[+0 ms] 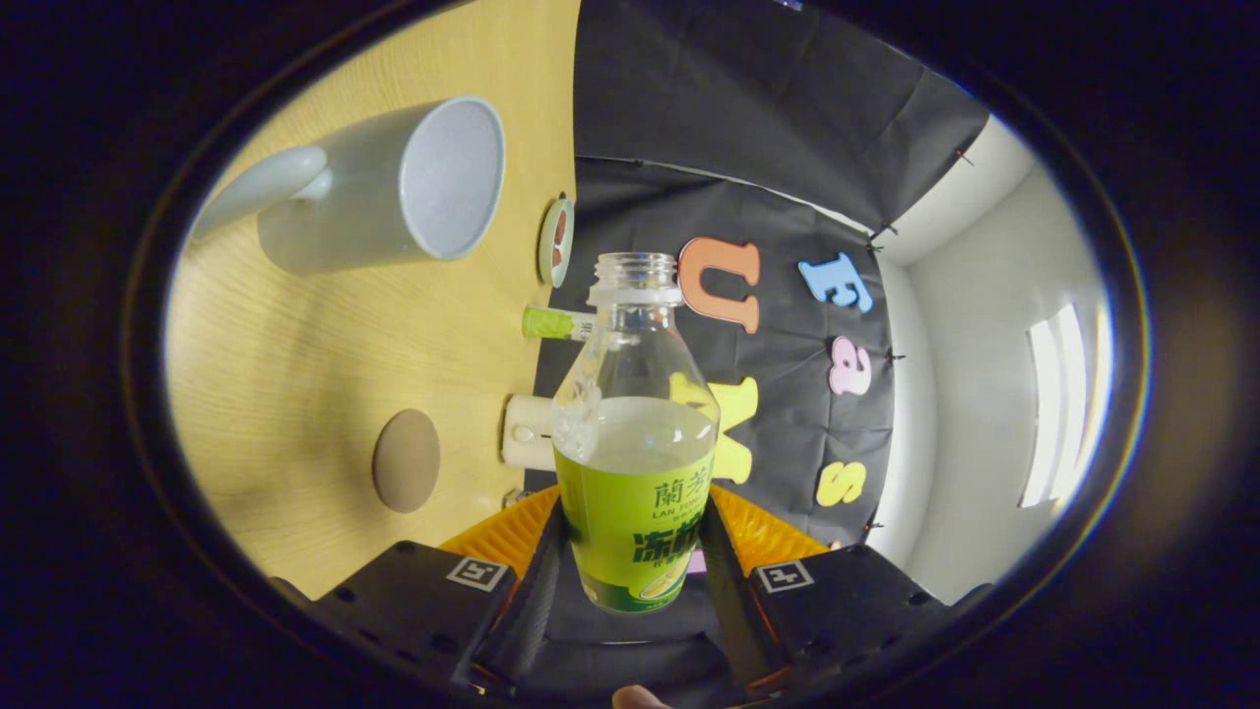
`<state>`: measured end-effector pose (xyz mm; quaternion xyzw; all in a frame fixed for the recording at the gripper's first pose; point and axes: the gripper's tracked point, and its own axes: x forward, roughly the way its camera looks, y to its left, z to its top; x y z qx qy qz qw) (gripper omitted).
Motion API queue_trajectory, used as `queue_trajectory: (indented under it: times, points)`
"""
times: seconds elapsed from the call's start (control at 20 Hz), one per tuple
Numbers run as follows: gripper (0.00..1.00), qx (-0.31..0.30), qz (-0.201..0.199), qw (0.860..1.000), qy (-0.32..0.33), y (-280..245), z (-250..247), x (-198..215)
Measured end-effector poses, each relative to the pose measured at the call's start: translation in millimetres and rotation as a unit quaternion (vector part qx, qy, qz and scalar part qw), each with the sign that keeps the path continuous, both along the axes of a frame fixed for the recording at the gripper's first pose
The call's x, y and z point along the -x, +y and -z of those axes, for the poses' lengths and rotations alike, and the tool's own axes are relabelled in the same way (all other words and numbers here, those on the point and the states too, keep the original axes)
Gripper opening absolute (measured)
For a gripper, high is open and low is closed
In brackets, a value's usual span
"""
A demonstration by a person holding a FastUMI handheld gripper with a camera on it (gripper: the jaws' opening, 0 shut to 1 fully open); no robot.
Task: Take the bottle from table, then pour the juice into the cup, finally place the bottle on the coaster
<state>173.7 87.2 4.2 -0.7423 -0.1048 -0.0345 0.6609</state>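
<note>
- One uncapped juice bottle (pixel 635 448), partly filled, is clamped at its label between the fingers of the gripper (pixel 630 551), narrowed onto it and lifted off the counter (pixel 285 394).
- One grey cup (pixel 394 192) and one round coaster (pixel 406 460) are seen on the counter, well apart.
- Three small items are seen along the counter's far edge.

Even, fairly bright light from a glaring window (pixel 1058 404), soft shadows on the table (pixel 295 394), fisheye-bent, dimmed edges.

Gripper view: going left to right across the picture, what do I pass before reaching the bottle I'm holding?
Cup → coaster → bottle, clamped between the fingers of the gripper.
</note>
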Motion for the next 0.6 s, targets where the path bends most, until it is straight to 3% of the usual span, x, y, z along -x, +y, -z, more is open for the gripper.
queue_trajectory:
  times: [0.6]
  points:
    - [0.77,0.037,-0.001,0.999,-0.022,8,-15,-3]
